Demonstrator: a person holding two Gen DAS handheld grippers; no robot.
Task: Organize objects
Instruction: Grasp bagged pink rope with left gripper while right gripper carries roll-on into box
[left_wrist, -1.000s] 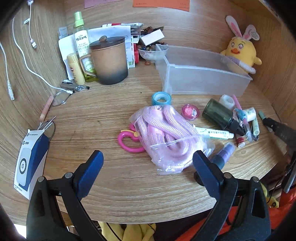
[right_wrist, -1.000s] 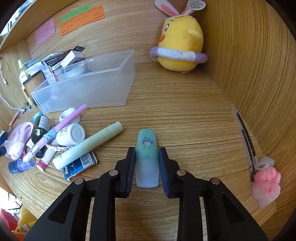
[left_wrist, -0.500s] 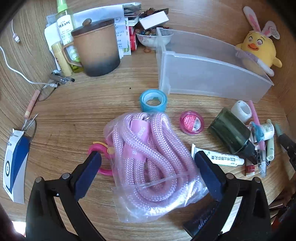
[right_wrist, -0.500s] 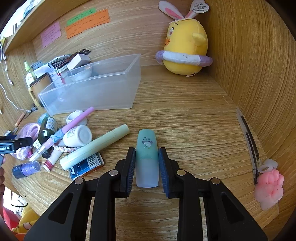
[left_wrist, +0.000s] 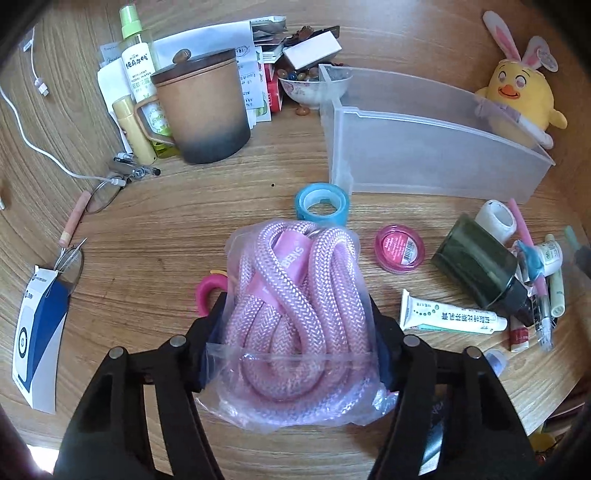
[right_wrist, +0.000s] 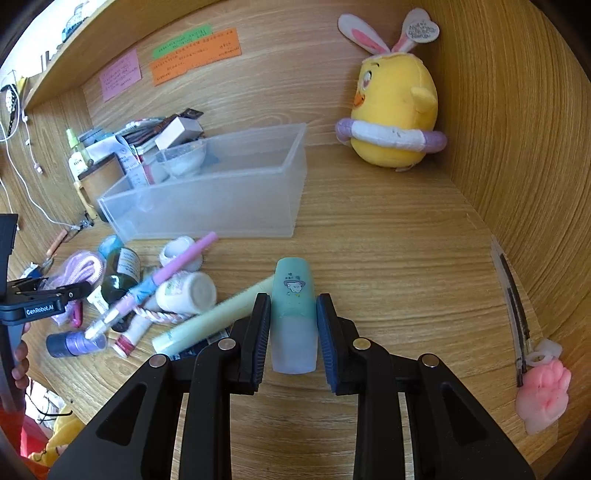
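Your left gripper (left_wrist: 295, 332) is closing on the bagged pink rope (left_wrist: 295, 317): the jaws flank the bag on both sides and the plastic already bulges between them, so the pads look to be biting. Your right gripper (right_wrist: 293, 328) has its jaws narrow, clamped on the teal tube (right_wrist: 294, 314), which points away from you toward the back of the desk (right_wrist: 388, 266).

In my judgement you are at the pick-up step for two items at once, both meant for the clear bin (left_wrist: 424, 155), which stands toward the back of the desk beside the yellow chick plush (left_wrist: 517, 92) and looks empty. The next move calls for a firm squeeze on the slippery bag, then a lift high enough to clear the bin's near wall. The blue tape roll (left_wrist: 322, 203) lies just beyond the rope, in the path.

Counted outward from the rope:
- one tape roll
- one pink round tin (left_wrist: 399, 249)
- one white tube (left_wrist: 450, 317)
- one dark green bottle (left_wrist: 480, 269)
- one purple bottle (right_wrist: 75, 343)
- one brown lidded mug (left_wrist: 201, 107)

The heap of pens and small tubes at the right edge is too tangled to count.
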